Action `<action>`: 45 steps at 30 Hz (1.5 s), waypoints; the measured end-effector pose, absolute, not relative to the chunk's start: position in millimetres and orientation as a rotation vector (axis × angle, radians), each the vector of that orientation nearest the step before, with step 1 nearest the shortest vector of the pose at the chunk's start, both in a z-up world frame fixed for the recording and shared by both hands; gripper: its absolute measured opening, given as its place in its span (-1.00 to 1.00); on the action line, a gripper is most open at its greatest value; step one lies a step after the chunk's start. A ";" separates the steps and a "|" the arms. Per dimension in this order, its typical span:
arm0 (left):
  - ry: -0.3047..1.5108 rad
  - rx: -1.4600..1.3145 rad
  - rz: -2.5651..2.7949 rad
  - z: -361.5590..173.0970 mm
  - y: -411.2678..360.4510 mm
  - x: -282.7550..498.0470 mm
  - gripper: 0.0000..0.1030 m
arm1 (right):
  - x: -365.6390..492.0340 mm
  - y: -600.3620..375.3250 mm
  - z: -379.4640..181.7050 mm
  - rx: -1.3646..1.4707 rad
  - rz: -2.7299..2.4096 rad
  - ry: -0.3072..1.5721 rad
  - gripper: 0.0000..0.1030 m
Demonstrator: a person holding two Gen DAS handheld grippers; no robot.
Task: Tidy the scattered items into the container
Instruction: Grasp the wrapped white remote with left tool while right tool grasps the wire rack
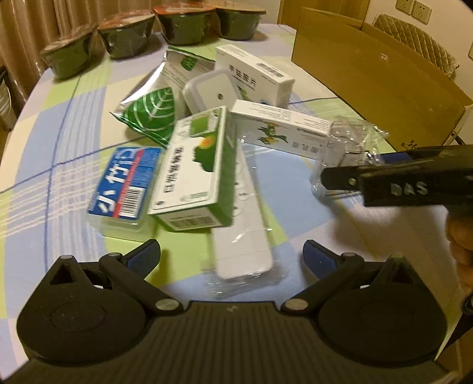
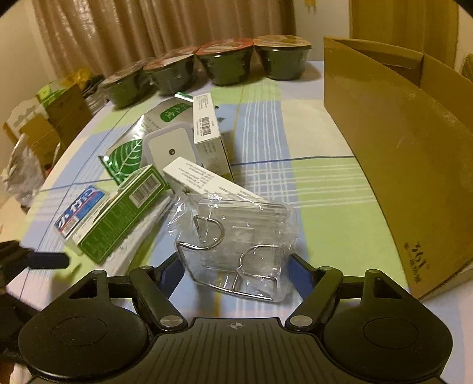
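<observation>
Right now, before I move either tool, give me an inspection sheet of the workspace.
Surface: table with checked cloth, green, blue and white.
Job's things: cardboard box open at the right; green-and-white carton lying on a long white pack; blue-label pack; green leaf pouch; white cartons; white adapter; clear bag with wire hooks.
Clutter: four sealed bowls in a row at the far edge.
Grippers: left tool open over the long white pack; right tool open around the clear bag, not closed on it.
Cables: nothing seen.
Surroundings: curtains; wall sockets; boxes beyond the table's left side.
</observation>
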State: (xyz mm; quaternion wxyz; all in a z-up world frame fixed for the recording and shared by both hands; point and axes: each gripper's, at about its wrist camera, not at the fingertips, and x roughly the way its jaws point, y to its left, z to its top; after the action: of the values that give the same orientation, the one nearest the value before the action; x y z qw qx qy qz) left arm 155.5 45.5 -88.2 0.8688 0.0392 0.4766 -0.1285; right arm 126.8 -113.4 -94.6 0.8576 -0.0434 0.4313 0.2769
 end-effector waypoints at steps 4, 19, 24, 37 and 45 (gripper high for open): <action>1.020 0.072 -0.235 -91.7 35.6 157.5 0.45 | 118.3 -131.0 -88.9 -0.138 0.649 0.921 0.50; 1.130 0.246 -0.443 -74.4 1.1 94.9 -0.20 | 84.1 -190.7 -75.8 -0.199 0.718 0.987 0.50; 1.100 0.209 -0.376 -78.1 -3.1 91.3 0.43 | 76.8 -196.1 -79.8 -0.232 0.719 0.986 0.51; 1.119 0.171 -0.315 -84.0 -7.3 113.8 -0.33 | 86.4 -192.8 -92.9 -0.237 0.709 0.980 0.51; 1.112 0.155 -0.304 -84.3 -6.3 112.1 -0.34 | 91.1 -191.7 -95.6 -0.196 0.669 0.985 0.51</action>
State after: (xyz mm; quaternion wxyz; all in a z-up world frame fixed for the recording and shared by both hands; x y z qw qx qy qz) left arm 112.1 -6.3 -84.3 0.8356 0.0730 0.5252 -0.1436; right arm 91.1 -191.7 -95.6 0.8234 -0.0923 0.4631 0.3147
